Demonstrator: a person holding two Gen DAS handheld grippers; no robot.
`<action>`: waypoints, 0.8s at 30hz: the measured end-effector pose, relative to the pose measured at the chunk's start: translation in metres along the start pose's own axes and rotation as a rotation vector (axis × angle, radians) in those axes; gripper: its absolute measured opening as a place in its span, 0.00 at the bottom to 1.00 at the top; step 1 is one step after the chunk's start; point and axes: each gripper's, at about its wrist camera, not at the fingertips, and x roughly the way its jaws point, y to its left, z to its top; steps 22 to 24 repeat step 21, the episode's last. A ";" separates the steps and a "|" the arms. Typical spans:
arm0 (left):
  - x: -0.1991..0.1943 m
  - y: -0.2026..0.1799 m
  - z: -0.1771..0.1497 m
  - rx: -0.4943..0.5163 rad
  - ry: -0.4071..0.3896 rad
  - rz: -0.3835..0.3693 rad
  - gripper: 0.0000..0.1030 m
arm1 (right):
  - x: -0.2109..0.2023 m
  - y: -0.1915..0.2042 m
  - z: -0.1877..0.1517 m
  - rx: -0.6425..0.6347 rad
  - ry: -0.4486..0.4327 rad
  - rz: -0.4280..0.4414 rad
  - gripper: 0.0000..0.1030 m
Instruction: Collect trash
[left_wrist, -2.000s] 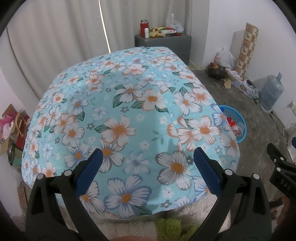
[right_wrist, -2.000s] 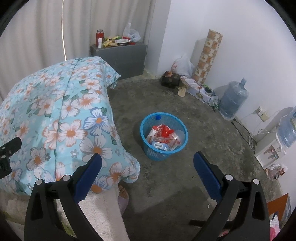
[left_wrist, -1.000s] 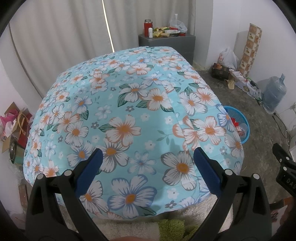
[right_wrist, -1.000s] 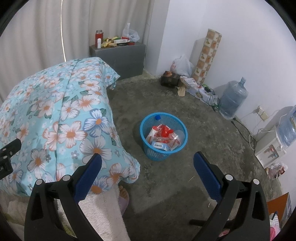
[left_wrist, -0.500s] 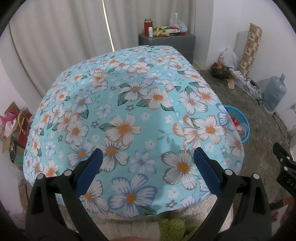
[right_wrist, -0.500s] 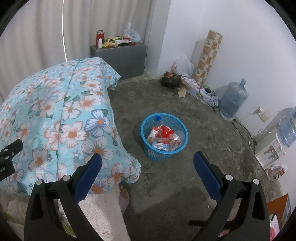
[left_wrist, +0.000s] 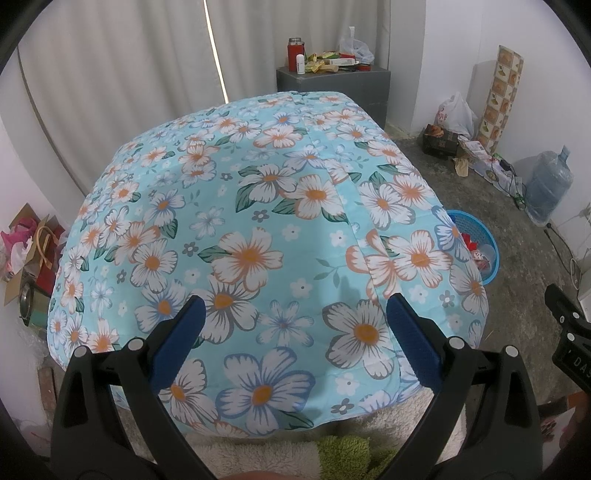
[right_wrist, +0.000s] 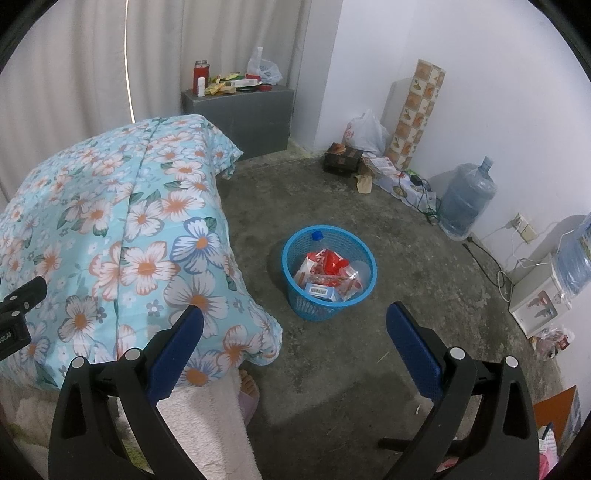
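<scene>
Hovering above the bed (left_wrist: 258, 221), left hand-held gripper (left_wrist: 291, 332): blue-padded fingers (left_wrist: 177, 339) spread wide, nothing between them; below it a floral quilt (left_wrist: 314, 192) in light blue with white and orange flowers

Right hand-held gripper (right_wrist: 295, 332): fingers (right_wrist: 413, 347) likewise spread apart and holding nothing, held over the concrete floor (right_wrist: 369, 350) beside the bed's corner

Basket (right_wrist: 328, 271): blue plastic mesh, standing on the floor just beside the bed, between the right gripper's fingers as seen from its camera but well below them; from the left camera only part of its rim (left_wrist: 480, 236) shows past the quilt edge

Trash (right_wrist: 327, 275): red and white wrappers, a labelled packet and a clear piece, all lying inside the basket; a blue cap (right_wrist: 317, 234) sits at its far rim

Cabinet (right_wrist: 243, 118): grey, against the curtain, top crowded with a red flask (right_wrist: 201, 74), small packets and a plastic bag

Water jug (right_wrist: 465, 199): large, blue-tinted, upright by the right wall, cables near it

Patterned roll (right_wrist: 417, 110): standing in the corner, a white bag (right_wrist: 364, 133) beside it

White towel (right_wrist: 207, 417): hanging under the quilt's near edge
</scene>
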 end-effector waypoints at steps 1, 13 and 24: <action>0.000 0.000 0.000 0.001 0.000 0.000 0.91 | 0.000 0.000 0.000 0.000 0.000 0.000 0.94; 0.000 0.001 0.000 0.000 0.002 0.000 0.91 | 0.000 0.000 0.000 0.002 0.001 0.002 0.94; 0.000 0.001 -0.001 0.001 0.003 0.001 0.91 | 0.000 0.000 0.000 0.002 0.001 0.001 0.94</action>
